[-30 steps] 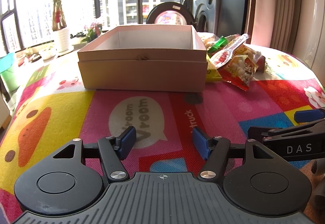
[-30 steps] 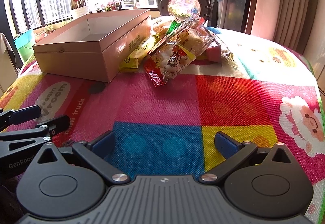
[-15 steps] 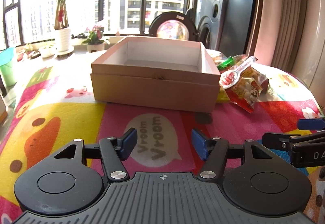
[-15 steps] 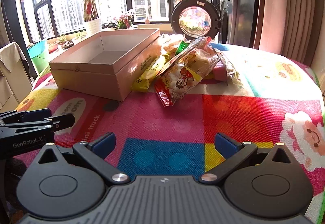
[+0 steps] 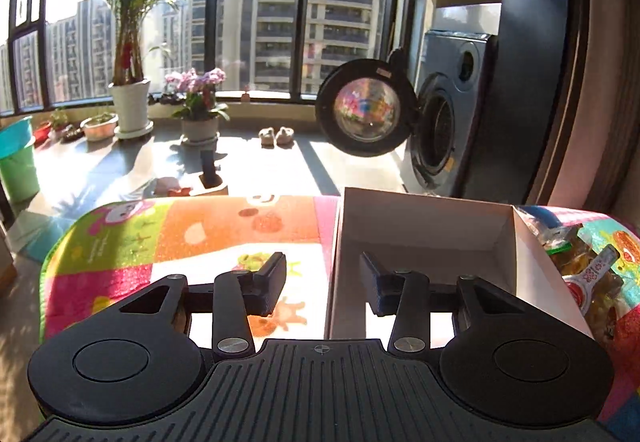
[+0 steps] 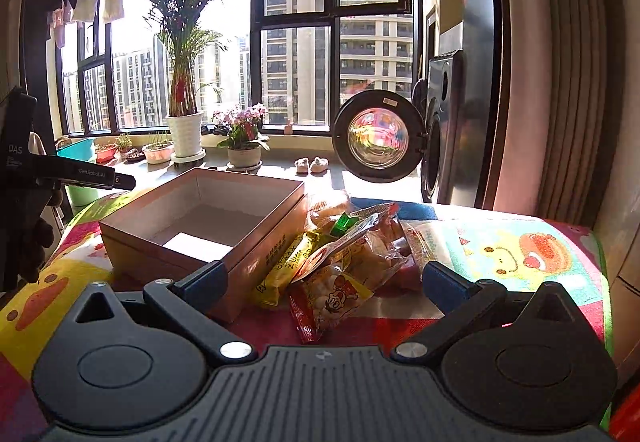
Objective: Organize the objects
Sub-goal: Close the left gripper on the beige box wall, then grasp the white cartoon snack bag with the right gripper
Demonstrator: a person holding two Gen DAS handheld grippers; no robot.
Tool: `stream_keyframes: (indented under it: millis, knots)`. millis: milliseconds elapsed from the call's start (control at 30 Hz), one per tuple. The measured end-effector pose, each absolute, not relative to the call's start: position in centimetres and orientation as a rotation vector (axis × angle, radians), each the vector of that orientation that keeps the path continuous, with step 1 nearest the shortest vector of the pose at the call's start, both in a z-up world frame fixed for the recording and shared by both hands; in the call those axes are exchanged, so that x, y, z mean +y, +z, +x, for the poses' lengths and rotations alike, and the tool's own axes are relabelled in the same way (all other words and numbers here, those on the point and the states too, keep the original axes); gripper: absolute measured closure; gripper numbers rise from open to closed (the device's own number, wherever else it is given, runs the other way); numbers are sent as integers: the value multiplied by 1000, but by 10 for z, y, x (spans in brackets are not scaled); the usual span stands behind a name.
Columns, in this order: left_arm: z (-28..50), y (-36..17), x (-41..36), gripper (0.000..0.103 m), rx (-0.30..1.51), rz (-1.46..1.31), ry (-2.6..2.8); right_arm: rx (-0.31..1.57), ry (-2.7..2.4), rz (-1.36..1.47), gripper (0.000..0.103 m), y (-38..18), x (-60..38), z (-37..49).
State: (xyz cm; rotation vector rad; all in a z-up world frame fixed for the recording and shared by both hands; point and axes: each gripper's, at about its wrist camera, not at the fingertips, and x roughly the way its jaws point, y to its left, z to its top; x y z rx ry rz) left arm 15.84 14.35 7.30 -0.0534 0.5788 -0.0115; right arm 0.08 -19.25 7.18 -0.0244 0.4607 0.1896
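— Hovering right tongs (image 6: 322,284) spread wide over the crinkly red-and-yellow snack packets (image 6: 344,270) heaped on the counter?
— Yes; left tongs (image 5: 322,284) gape, straddling the open beige cardboard box (image 6: 256,242) wall. Box looks empty; nothing packed yet.

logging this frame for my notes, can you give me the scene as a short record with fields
surface: table with colourful cartoon mat
container: open cardboard box, nothing seen inside
items to sort: pile of snack packets on the mat, touching the box's right side
left gripper: open, holds nothing, straddling the box's left wall
right gripper: open, holds nothing, just in front of the packets
background: washing machine with open door, potted plants by the window
progress: no packet in the box yet
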Motion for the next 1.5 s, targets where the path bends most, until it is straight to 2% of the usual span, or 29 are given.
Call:
stream_keyframes:
  millis: [200,233,267,367,433,667,900,1167,1400,1467,1500]
  knots:
    - [213,50,144,71,743,17,-72,509,214,-56,0,52,-188,5]
    - [218,44,141,77,762,31,-80,515,211,-66,0,49,-187,4]
    - [221,41,141,85,768,32,-79,519,206,-74,0,47,-186,5]
    - [220,33,142,93,769,-22,-67,525,198,-104,0,42,-185,7]
    - [210,33,137,95,724,-9,-33,525,191,-131,1,40,-184,9]
    - [170,45,119,95,587,-47,89,566,170,-184,4,33,-179,23]
    - [166,42,133,94,567,-136,60,590,185,-205,5,49,-178,38]
    - [160,40,141,93,573,-188,15,667,144,-155,26,61,-190,79]
    - [154,39,142,92,573,-216,4,814,169,-144,34,31,-179,105]
    - [154,39,141,91,571,-213,3,855,171,-103,50,25,-181,111]
    - [153,39,141,91,570,-214,3,863,172,-77,52,24,-185,111]
